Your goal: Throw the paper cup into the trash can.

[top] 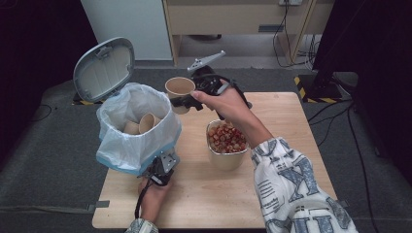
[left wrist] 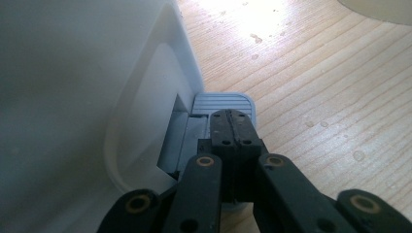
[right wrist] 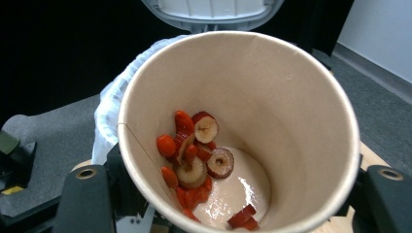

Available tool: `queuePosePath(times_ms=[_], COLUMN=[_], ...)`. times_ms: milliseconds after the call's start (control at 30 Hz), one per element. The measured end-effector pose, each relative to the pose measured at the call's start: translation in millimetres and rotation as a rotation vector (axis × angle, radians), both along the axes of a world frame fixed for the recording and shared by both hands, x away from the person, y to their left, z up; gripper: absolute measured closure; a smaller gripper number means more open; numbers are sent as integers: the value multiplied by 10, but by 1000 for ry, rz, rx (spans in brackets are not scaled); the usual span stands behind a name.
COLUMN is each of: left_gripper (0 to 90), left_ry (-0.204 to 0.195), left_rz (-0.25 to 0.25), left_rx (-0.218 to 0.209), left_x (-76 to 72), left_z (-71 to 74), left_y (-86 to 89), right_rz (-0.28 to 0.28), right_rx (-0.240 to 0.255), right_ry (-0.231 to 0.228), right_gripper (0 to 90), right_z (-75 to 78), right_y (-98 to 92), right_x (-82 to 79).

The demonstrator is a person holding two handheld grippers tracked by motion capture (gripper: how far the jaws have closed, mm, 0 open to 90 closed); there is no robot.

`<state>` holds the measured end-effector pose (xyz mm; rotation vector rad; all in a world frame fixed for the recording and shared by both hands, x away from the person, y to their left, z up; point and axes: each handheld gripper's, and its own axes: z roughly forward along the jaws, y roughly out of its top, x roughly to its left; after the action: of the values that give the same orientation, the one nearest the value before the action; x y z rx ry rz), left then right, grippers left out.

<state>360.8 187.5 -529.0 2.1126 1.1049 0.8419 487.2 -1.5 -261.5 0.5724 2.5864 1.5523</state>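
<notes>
My right gripper point(top: 186, 101) is shut on a brown paper cup point(top: 180, 87), held upright in the air just right of the bin's rim. In the right gripper view the cup point(right wrist: 291, 97) sits between the jaws and holds red and white fruit slices point(right wrist: 197, 155) in some liquid. A white pedal bin point(top: 136, 131) lined with a pale blue bag stands on the table's left, its grey lid point(top: 103, 69) raised. Two used cups point(top: 145, 122) lie inside. My left gripper point(top: 163, 167) is shut, its tips point(left wrist: 232, 127) resting on the bin's grey pedal point(left wrist: 223, 103).
A beige bowl point(top: 226, 158) full of red fruit pieces stands on the wooden table point(top: 204, 194) under my right forearm. Water drops speckle the wood point(left wrist: 316, 73) beside the pedal. Grey floor, cables and a cabinet lie beyond the table's far edge.
</notes>
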Motion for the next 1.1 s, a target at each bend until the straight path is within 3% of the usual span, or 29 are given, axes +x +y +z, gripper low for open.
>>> queuePosePath(times_ms=[500,1100], left_gripper=[893,893], left_ry=[1,3], left_rz=[0,-2], left_rx=[-4,-6], left_x=[1,2], left_z=[0,1], left_y=[3,11], right_rz=[28,53], right_rx=[-22,-42], right_ry=[-12,-18], right_gripper=[302,295], right_z=[-68,-186], right_y=[526,945], right_x=[27,47])
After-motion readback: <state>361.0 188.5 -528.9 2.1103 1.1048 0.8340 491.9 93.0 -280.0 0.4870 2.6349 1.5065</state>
